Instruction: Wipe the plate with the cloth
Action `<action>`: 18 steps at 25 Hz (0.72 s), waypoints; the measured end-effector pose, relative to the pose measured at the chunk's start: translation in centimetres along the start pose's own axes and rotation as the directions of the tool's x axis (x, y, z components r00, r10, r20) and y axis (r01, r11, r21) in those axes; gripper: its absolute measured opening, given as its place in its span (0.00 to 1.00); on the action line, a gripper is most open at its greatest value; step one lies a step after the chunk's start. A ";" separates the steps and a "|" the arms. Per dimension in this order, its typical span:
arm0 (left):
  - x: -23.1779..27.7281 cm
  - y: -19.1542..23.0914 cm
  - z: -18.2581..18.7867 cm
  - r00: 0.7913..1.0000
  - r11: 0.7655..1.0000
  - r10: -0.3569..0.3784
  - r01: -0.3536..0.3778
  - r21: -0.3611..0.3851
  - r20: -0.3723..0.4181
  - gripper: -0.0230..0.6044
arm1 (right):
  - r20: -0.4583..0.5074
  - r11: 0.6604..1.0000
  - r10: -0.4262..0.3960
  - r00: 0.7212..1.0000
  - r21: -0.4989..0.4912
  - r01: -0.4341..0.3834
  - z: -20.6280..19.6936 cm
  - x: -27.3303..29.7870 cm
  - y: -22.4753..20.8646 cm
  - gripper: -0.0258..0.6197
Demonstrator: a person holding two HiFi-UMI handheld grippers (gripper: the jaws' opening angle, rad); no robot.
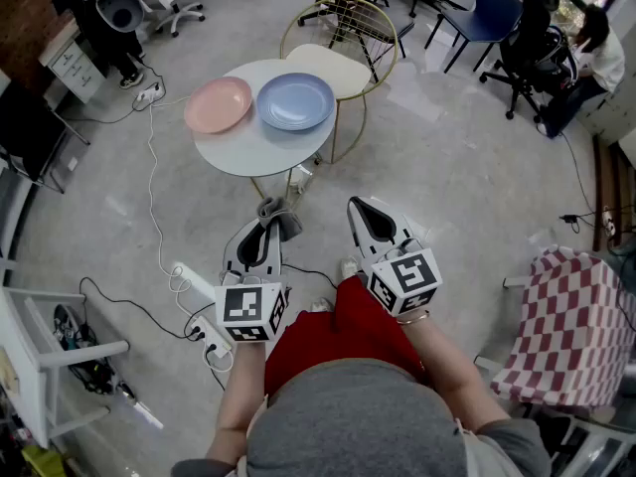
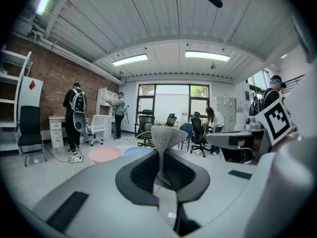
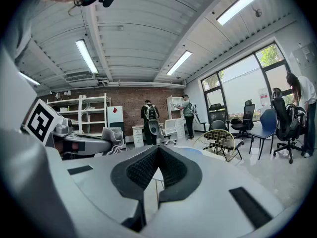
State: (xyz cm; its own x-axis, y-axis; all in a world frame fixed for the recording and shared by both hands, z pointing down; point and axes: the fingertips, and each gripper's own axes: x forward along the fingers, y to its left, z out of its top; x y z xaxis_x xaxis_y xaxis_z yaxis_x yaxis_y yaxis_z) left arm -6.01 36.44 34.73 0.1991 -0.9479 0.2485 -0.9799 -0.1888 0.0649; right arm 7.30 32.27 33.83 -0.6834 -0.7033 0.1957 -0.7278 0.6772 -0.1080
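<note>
left claw (image 1: 262,235) pinches the cloth (image 1: 282,217); right claw (image 1: 365,213) is closed, empty. likely the approach step: next, reach the blue plate (image 1: 295,100) ahead.

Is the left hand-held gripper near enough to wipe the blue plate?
Probably not. The left hand-held gripper, shut on the cloth, hangs short of the table; floor lies between it and the blue plate.

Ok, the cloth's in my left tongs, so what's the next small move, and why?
Probably step forward and bring the left gripper over the table. The cloth is pinched in its tongs, but the pink plate and blue plate lie well ahead of both grippers, untouched. The right gripper is shut on nothing.
</note>
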 end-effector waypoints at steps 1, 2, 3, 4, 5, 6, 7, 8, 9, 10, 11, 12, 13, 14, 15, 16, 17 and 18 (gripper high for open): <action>0.1 0.2 0.1 1.000 1.000 0.001 -0.001 0.000 0.003 0.09 | 0.003 1.000 -0.002 1.000 0.001 0.002 0.1 0.2 -0.1 0.08; 0.2 0.3 0.2 1.000 1.000 0.002 -0.002 0.000 0.007 0.09 | 0.005 1.000 -0.002 1.000 0.002 0.002 0.1 0.4 -0.2 0.08; 0.3 0.5 0.3 1.000 1.000 0.006 -0.006 0.001 0.010 0.09 | 0.007 1.000 0.001 1.000 0.003 -0.001 0.1 0.6 -0.2 0.08; 0.3 0.7 0.4 1.000 1.000 0.012 -0.012 0.001 0.014 0.09 | 0.008 1.000 0.008 1.000 0.005 -0.008 0.1 0.8 -0.1 0.08; 0.4 1.0 0.5 1.000 1.000 0.017 -0.017 0.000 0.019 0.09 | 0.010 1.000 0.015 1.000 0.007 -0.015 0.2 0.9 -0.1 0.08; 0.4 1.2 0.6 1.000 1.000 0.020 -0.020 -0.002 0.024 0.09 | 0.012 1.000 0.020 1.000 0.010 -0.020 0.2 1.1 -0.1 0.08; 0.6 1.4 0.8 0.999 1.000 0.021 -0.021 -0.006 0.029 0.09 | 0.017 1.000 0.022 1.000 0.014 -0.022 0.3 1.3 -0.2 0.08; 0.8 1.6 1.0 0.999 1.000 0.020 -0.020 -0.009 0.032 0.09 | 0.022 1.000 0.022 1.000 0.019 -0.022 0.5 1.6 -0.3 0.09; 1.0 1.8 1.1 0.999 1.000 0.020 -0.019 -0.012 0.034 0.09 | 0.027 1.000 0.020 0.999 0.023 -0.021 0.6 1.8 -0.5 0.09; 1.3 2.1 1.2 0.999 1.000 0.020 -0.020 -0.014 0.036 0.09 | 0.031 0.999 0.018 0.999 0.028 -0.019 0.8 2.0 -0.8 0.09; 1.6 2.3 1.3 0.999 1.000 0.021 -0.020 -0.017 0.037 0.09 | 0.035 0.999 0.014 0.999 0.033 -0.015 0.9 2.3 -1.2 0.09; 2.0 2.5 1.5 0.999 1.000 0.021 -0.021 -0.018 0.038 0.09 | 0.039 0.999 0.010 0.999 0.039 -0.011 1.0 2.6 -1.6 0.09; 2.5 2.6 1.6 0.999 1.000 0.021 -0.020 -0.020 0.039 0.09 | 0.042 0.999 0.005 0.999 0.048 -0.007 1.0 2.8 -2.1 0.09; 3.0 2.7 1.6 0.999 1.000 0.019 -0.018 -0.020 0.037 0.09 | 0.044 0.998 0.000 0.999 0.058 -0.003 1.0 3.1 -2.6 0.09; 3.5 2.8 1.7 0.999 1.000 0.015 -0.014 -0.021 0.034 0.09 | 0.044 0.998 -0.004 0.999 0.067 0.001 0.9 3.4 -3.1 0.09; 4.1 3.0 1.7 0.999 1.000 0.011 -0.011 -0.023 0.031 0.09 | 0.043 0.997 -0.009 0.999 0.073 0.006 0.8 3.7 -3.6 0.09; 4.8 3.1 1.7 1.000 1.000 0.008 -0.007 -0.024 0.028 0.09 | 0.041 0.997 -0.014 0.999 0.077 0.011 0.8 4.2 -4.1 0.09; 5.5 3.2 1.8 1.000 1.000 0.005 -0.004 -0.025 0.026 0.09 | 0.040 0.997 -0.018 0.999 0.079 0.015 0.8 4.7 -4.7 0.09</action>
State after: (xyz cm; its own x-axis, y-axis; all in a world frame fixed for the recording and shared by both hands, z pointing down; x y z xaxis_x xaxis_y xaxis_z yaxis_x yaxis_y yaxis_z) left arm -8.06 30.17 34.58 0.1936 -0.9553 0.2234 -0.9801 -0.1781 0.0881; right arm 7.53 25.61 34.51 -0.6721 -0.7233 0.1587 -0.7399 0.6477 -0.1816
